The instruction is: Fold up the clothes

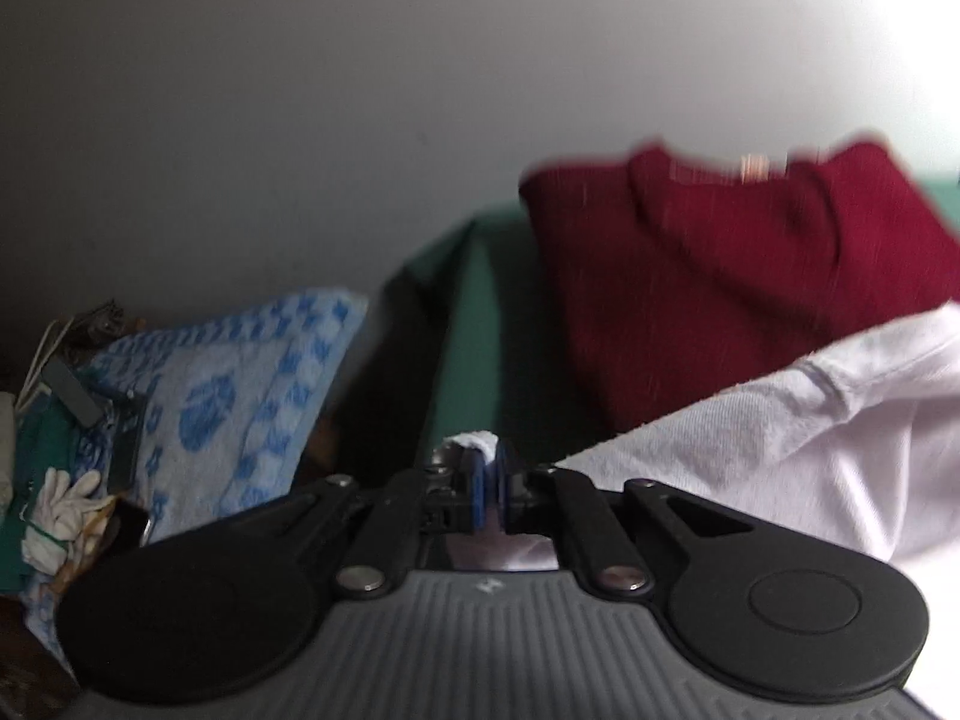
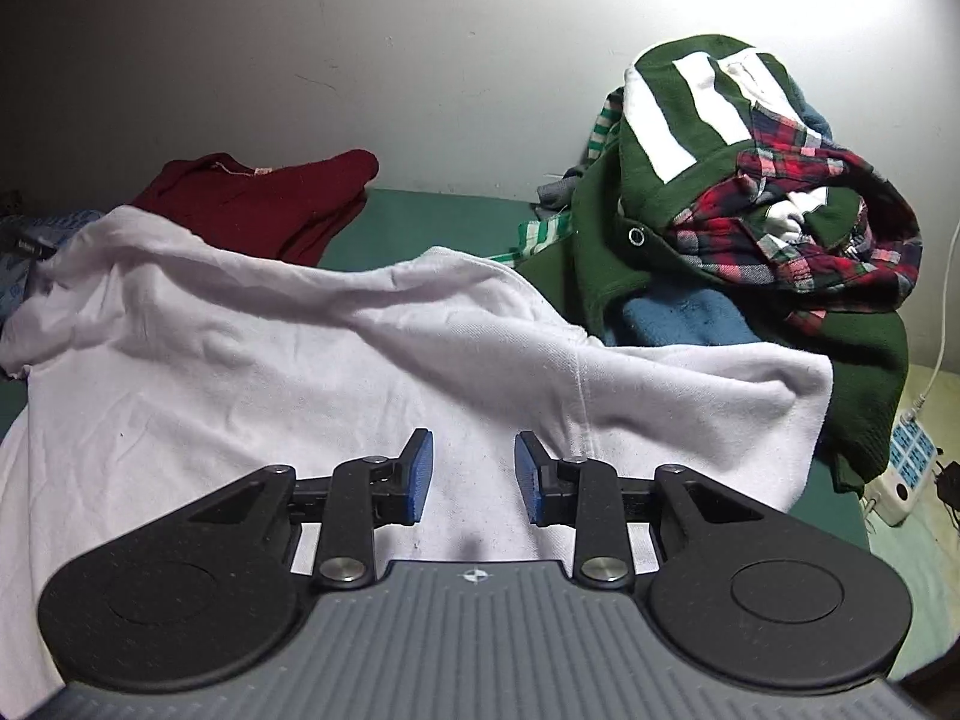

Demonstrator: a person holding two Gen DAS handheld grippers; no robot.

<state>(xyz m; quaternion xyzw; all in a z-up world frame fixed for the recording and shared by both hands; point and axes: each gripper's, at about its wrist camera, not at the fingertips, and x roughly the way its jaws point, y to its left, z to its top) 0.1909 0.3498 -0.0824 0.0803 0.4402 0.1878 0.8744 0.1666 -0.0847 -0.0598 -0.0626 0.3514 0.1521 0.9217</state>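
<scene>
The left gripper has its fingers clamped on a corner of the white shirt, which lies spread on the green surface. The right gripper hovers over the shirt's near part, fingers apart and empty. A red sweater lies at the far left, a heap of clothes at the right.

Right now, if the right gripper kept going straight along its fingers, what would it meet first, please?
Most likely the white garment: the open right gripper points down onto it, with nothing between. Depth is hard to judge.
</scene>
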